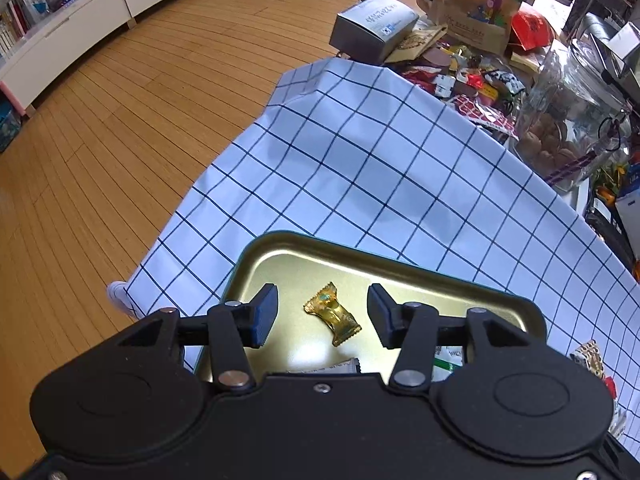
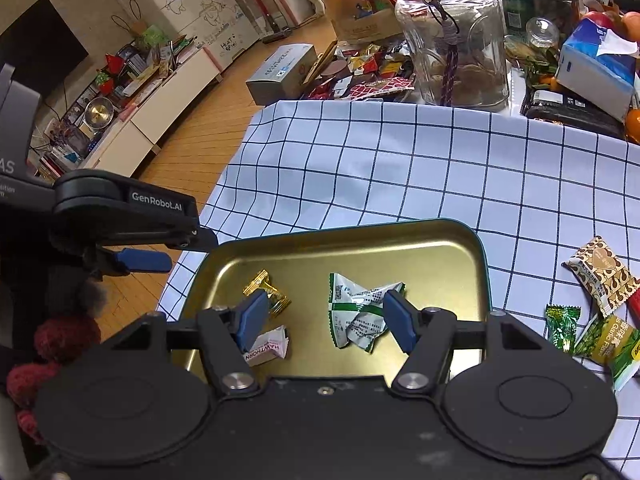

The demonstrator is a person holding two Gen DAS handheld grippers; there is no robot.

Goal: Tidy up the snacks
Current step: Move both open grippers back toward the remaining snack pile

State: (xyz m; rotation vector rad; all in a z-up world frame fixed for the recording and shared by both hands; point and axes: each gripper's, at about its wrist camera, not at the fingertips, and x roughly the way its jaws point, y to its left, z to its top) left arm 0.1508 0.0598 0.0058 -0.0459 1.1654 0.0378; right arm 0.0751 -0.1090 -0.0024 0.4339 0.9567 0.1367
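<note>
Tray (image 2: 476, 264): your shallow metal tray has a brushed gold inside, a dark teal rim and rounded corners; it sits low in both frames on the checked cloth.
Gold candy (image 1: 333, 314): a shiny, crinkled foil wrapper with serrated ends lies flat on the tray floor, at lower centre of the left view.
Green packet (image 2: 360, 312): crumpled white and green film with zigzag edges, in the tray's right half in the right view.
White packet (image 2: 270, 349): a small folded wrapper with red lettering, low left in the tray.
Loose snacks (image 2: 600, 274): a brown patterned pack and green glossy ones lie on the cloth at the right edge.
Cloth (image 2: 400, 168): white with a thin dark grid, softly creased, over your table.
Left gripper (image 1: 322, 314): your fingers are spread either side of the gold candy, not touching it.
Right gripper (image 2: 324, 320): fingers spread, nothing pinched.
</note>
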